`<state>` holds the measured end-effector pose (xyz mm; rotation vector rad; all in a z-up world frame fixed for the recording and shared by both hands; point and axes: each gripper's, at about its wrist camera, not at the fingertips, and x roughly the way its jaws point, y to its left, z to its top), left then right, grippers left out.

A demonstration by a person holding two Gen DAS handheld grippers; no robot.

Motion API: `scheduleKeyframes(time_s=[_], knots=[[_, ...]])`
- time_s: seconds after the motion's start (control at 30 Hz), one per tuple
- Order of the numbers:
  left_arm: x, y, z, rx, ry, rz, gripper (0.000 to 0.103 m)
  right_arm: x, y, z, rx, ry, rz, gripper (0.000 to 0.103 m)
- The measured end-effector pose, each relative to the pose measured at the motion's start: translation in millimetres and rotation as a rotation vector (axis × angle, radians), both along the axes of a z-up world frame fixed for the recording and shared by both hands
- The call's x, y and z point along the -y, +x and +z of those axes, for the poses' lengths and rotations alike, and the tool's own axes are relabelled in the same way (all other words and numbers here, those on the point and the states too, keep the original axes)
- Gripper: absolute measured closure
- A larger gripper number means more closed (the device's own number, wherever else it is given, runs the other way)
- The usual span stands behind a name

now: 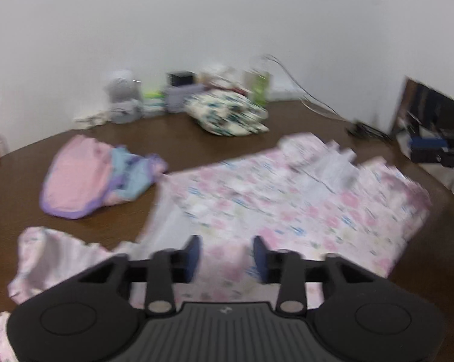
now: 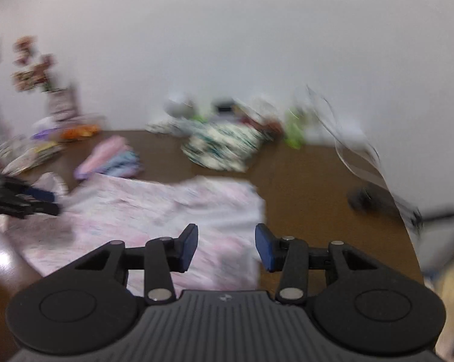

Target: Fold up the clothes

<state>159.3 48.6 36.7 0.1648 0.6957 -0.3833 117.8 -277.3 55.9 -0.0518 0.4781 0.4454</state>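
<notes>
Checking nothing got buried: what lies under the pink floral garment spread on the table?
The pink floral garment lies flat on the brown table, which shows around its edges. Anything beneath the cloth is covered and cannot be seen.

A brown table [image 1: 302, 120] lies ahead; a green bottle [image 1: 258, 86], a black box [image 1: 181, 78] and cables [image 1: 314, 99] stand far ahead by the wall.

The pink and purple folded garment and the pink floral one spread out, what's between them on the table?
Only bare brown table lies between the folded garment and the floral garment, seen in the left wrist view.
</notes>
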Motion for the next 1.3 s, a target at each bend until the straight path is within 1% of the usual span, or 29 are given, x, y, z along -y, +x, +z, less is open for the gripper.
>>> scheduleKeyframes(time_s=[0.03,0.07,0.13,0.2,0.33,0.37,0.43,0.5,0.53,0.57,0.63,0.67,0.73,0.77,0.83,0.97,1.03,1.1,1.2,1.27,1.3], knots=[[7,-1,-6,-0.014,0.024,-0.012,0.087,-15,-1,-1,0.003,-0.018,0.049,0.062],[13,-1,-11,-0.028,0.048,-0.023,0.087,-33,-1,-4,0.003,-0.057,0.096,0.063],[19,-5,-20,-0.036,0.074,-0.025,0.087,-59,2,-17,0.005,-0.132,0.148,0.063],[16,-11,-28,-0.038,0.080,-0.011,0.087,-73,12,-33,-0.025,-0.173,0.155,0.063],[6,-22,-32,-0.018,0.041,0.012,0.086,-73,26,-56,-0.081,-0.204,0.121,0.063],[3,-23,-33,-0.013,0.029,0.017,0.086,-71,27,-60,-0.097,-0.205,0.110,0.063],[3,-23,-33,-0.005,0.020,0.022,0.085,-61,28,-67,-0.119,-0.163,0.099,0.063],[2,-26,-31,-0.003,0.027,0.028,0.077,-55,27,-65,-0.132,-0.121,0.090,0.063],[-5,-32,-26,0.012,0.011,0.034,0.070,-53,25,-62,-0.127,-0.105,0.085,0.061],[-11,-38,-21,0.027,-0.004,0.040,0.068,-51,22,-60,-0.122,-0.089,0.080,0.058],[-24,-50,-11,0.057,-0.035,0.053,0.065,-47,17,-55,-0.113,-0.057,0.071,0.056],[-38,-59,-5,0.072,-0.055,0.082,0.065,-42,13,-51,-0.104,-0.041,0.061,0.054],[-61,-69,0,0.077,-0.051,0.148,0.070,-32,6,-44,-0.088,-0.020,0.041,0.051],[-73,-74,1,0.074,-0.041,0.178,0.078,-32,4,-44,-0.091,-0.021,0.043,0.051],[-88,-75,-4,0.047,-0.038,0.210,0.087,-32,3,-47,-0.099,-0.025,0.051,0.051],[-97,-71,-19,0.002,-0.011,0.244,0.087,-39,4,-57,-0.126,-0.057,0.045,0.050],[-100,-69,-26,-0.004,-0.008,0.255,0.086,-42,5,-62,-0.139,-0.074,0.035,0.050],[-104,-68,-30,0.014,-0.028,0.259,0.084,-41,5,-67,-0.155,-0.085,0.021,0.050],[-108,-73,-30,0.013,-0.021,0.263,0.084,-41,3,-69,-0.145,-0.109,0.019,0.050],[-111,-79,-25,0.016,-0.033,0.269,0.082,-40,3,-68,-0.150,-0.104,0.017,0.049],[-114,-86,-21,0.034,-0.047,0.271,0.081,-39,1,-66,-0.140,-0.090,0.019,0.049]])
